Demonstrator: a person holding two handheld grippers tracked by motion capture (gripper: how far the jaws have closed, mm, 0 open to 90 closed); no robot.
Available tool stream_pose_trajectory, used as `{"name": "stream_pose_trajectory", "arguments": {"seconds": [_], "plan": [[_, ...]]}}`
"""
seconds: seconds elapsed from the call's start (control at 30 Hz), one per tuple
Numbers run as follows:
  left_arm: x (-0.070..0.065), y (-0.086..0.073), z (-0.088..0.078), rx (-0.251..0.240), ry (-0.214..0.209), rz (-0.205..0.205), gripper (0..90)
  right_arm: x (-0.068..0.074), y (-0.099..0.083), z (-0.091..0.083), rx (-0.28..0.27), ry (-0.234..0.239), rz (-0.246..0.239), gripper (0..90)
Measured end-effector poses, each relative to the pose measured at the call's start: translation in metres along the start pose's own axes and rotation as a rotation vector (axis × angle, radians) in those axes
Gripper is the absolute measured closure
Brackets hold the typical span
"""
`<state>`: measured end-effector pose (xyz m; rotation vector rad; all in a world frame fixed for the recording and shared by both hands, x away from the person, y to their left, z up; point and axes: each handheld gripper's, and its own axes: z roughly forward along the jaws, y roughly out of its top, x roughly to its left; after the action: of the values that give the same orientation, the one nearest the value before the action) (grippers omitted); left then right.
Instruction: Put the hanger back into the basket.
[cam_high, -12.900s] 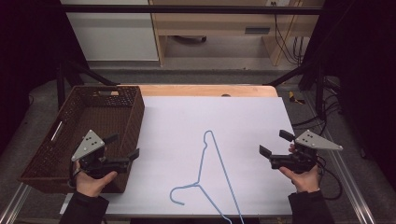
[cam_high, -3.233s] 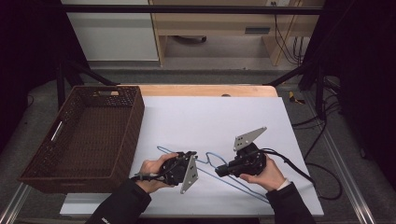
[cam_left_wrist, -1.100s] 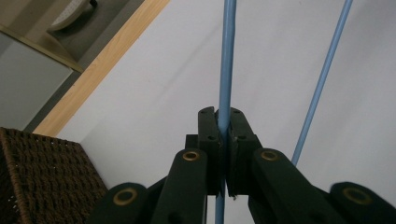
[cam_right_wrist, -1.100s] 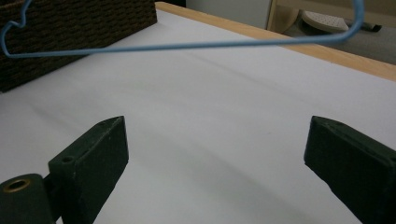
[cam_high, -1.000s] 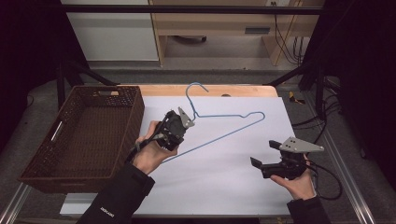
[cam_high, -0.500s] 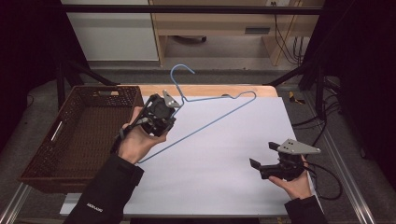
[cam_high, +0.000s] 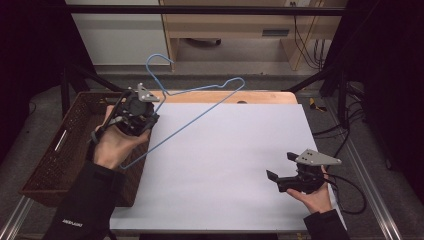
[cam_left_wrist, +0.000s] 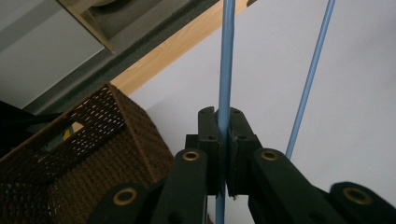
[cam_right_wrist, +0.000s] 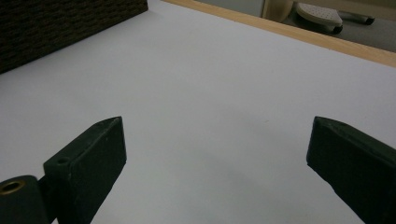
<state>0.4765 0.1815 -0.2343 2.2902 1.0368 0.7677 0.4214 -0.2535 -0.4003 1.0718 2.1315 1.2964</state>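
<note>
Wire is what the blue hanger (cam_high: 200, 107) is made of, so it is looking light and thin, and it is probably bending a little if it is pushed hard. The left gripper (cam_high: 145, 107) is holding it in the air above the far left corner of the bench (cam_high: 225, 165), just beside the brown woven basket (cam_high: 55, 150) which is standing along the left edge. In the left gripper view the jaws are pressed together on one straight rod of the hanger (cam_left_wrist: 225, 70), and the second rod is running free at the side of them. The hook is pointing up and away from the person, and the lower corner of the triangle is hanging near the rim of the basket.

Such smooth wire is likely sliding or turning inside the pads, because the grip is far from the middle of the frame and the long part is acting as a lever. Taking hold near the neck under the hook is seeming safer to me.

The right gripper (cam_high: 281, 176) is resting near the near right corner, its jaws standing apart over the white surface with nothing between them.
</note>
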Motion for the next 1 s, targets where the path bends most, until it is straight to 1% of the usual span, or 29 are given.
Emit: {"name": "stream_pose_trajectory", "arguments": {"seconds": [0.37, 0.5, 1.0], "plan": [[0.034, -0.026, -0.008, 0.025, 0.044, -0.032, 86.5, 0.0, 0.0, 0.001, 0.0, -0.001, -0.005, 5.2], [0.046, -0.034, -0.008, 0.03, 0.075, -0.056, 86.5, 0.0, 0.0, 0.001, 0.001, -0.001, -0.006, 5.2], [0.084, -0.063, -0.017, 0.038, 0.142, -0.131, 86.5, 0.0, 0.0, 0.001, 0.0, -0.006, -0.006, 4.1]]}}
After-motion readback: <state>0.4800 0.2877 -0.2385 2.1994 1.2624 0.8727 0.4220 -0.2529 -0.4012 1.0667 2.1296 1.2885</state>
